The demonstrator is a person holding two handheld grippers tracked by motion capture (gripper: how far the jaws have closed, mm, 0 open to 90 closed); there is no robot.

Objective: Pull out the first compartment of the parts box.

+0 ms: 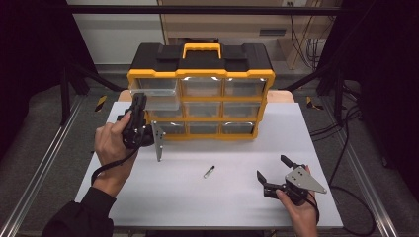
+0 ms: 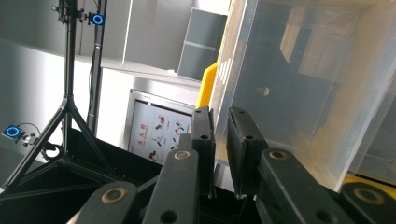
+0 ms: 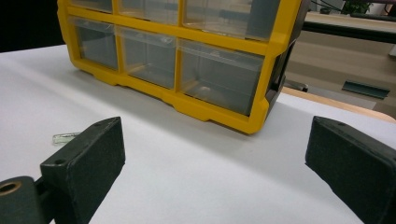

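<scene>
A yellow and black organizer (image 1: pixel 200 64) with clear drawers stands at the back of the white table (image 1: pixel 222 202). Its top-left drawer (image 1: pixel 157 94) is pulled partway out. My left gripper (image 1: pixel 140 98) is at that drawer's front, and in the left gripper view its jaws (image 2: pixel 220 116) are pinched on the thin front lip of the clear drawer (image 2: pixel 299 84). My right gripper (image 1: pixel 272 168) rests near the table's front right, its jaws wide apart with nothing between them (image 3: pixel 215 154). A small clear tube (image 1: pixel 209 171) lies on the table between the grippers, seen again as the tube (image 3: pixel 65 137) by the right gripper's left pad.
The organizer's other drawers (image 3: pixel 219 79) sit closed in their yellow frame. Black frame rails and cables (image 1: pixel 341 138) run along both sides of the table. A tripod (image 2: pixel 65 107) stands off to the side in the left gripper view.
</scene>
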